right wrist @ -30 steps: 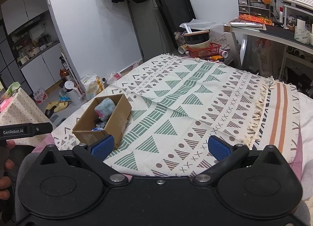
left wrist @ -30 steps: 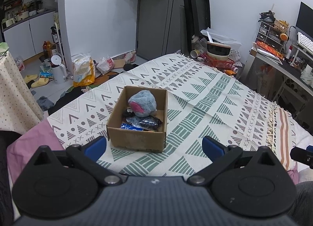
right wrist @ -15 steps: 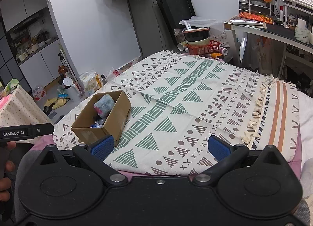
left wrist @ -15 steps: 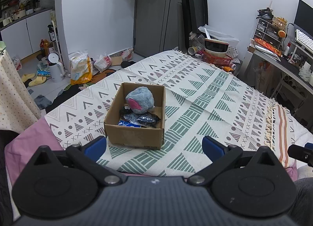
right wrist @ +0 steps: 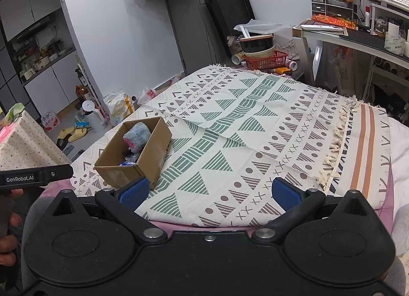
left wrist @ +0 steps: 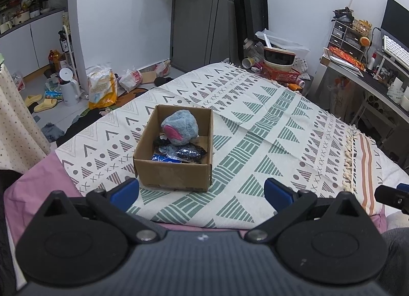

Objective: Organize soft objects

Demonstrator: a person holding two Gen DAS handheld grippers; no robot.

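An open cardboard box (left wrist: 173, 172) stands on the patterned blanket (left wrist: 268, 129) near the bed's front left. Inside lie a fluffy blue-and-pink plush (left wrist: 180, 128), a dark shiny packet (left wrist: 190, 152) and a blue item (left wrist: 162, 159). The box (right wrist: 150, 152) and plush (right wrist: 136, 137) also show in the right wrist view. My left gripper (left wrist: 202, 193) is open and empty, just in front of the box. My right gripper (right wrist: 209, 193) is open and empty, over the blanket to the right of the box.
The blanket (right wrist: 255, 129) covers a bed with a pink sheet (left wrist: 33, 193). The floor at left holds bags (left wrist: 102, 88), a white kettle (left wrist: 67, 88) and slippers. A red basket with bowls (left wrist: 280, 68) and a cluttered desk (left wrist: 370, 73) stand at the right.
Both grippers have drawn back and risen slightly, so the box sits a little farther away and lower in view. Both stay open and empty. The box contents have not moved.
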